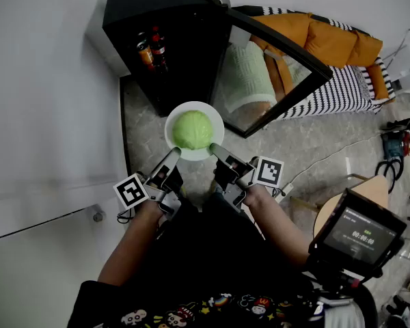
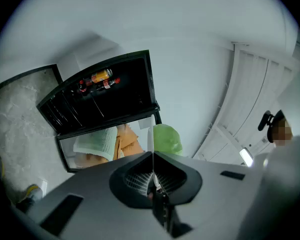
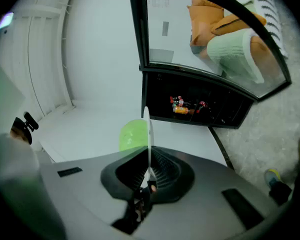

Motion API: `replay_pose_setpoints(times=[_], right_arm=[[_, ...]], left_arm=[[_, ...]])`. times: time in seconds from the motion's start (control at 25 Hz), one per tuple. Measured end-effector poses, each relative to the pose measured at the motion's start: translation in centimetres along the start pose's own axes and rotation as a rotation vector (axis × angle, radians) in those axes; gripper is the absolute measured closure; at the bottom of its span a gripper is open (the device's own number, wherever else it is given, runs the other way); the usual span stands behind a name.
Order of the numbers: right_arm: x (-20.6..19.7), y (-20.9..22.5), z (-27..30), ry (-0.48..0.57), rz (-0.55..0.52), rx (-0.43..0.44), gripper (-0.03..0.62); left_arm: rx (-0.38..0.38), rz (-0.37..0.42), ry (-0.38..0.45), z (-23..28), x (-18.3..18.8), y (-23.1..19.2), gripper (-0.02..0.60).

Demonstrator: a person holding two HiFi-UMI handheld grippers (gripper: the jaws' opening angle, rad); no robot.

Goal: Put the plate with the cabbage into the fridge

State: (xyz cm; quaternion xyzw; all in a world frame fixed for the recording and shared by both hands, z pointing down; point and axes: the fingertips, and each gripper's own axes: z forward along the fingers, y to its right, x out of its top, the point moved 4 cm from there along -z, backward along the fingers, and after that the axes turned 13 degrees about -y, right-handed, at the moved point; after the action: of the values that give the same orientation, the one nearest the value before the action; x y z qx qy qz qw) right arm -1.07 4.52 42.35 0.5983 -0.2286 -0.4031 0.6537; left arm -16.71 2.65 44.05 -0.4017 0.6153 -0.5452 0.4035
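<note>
A white plate (image 1: 215,126) carrying a green cabbage (image 1: 192,129) hangs in the air just in front of the open black fridge (image 1: 165,39). My left gripper (image 1: 173,157) is shut on the plate's near left rim, and my right gripper (image 1: 216,150) is shut on its near right rim. In the left gripper view the plate (image 2: 150,136) shows edge-on between the jaws with the cabbage (image 2: 166,139) to its right. In the right gripper view the plate edge (image 3: 147,129) stands upright and the cabbage (image 3: 131,135) lies to its left.
The fridge's glass door (image 1: 277,67) stands swung open to the right. Bottles and a can (image 1: 150,48) sit on a shelf inside. A striped sofa with orange cushions (image 1: 342,53) is at the right. A white wall (image 1: 48,101) runs along the left.
</note>
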Motion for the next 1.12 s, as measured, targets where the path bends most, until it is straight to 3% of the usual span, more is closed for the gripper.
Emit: replay_pose_setpoints(times=[0.52,0.76,1.12], right_arm=[[0.0,-0.3,0.3,-0.027,-0.014,0.013,0.577],[5.5,2.3,-4.1,-0.066,0.024,0.018,0.577],[9.4,4.3,-4.8,-0.138,0.031,0.013,0.577]], left_arm=[[-0.015,0.006,0.038,-0.3,-0.3,0.0,0.572],[0.009,-0.016,0.071,6.9,-1.5,-0.9,0.572],[0.041,-0.033,0.134,10.1,-1.1,-2.0,0.572]])
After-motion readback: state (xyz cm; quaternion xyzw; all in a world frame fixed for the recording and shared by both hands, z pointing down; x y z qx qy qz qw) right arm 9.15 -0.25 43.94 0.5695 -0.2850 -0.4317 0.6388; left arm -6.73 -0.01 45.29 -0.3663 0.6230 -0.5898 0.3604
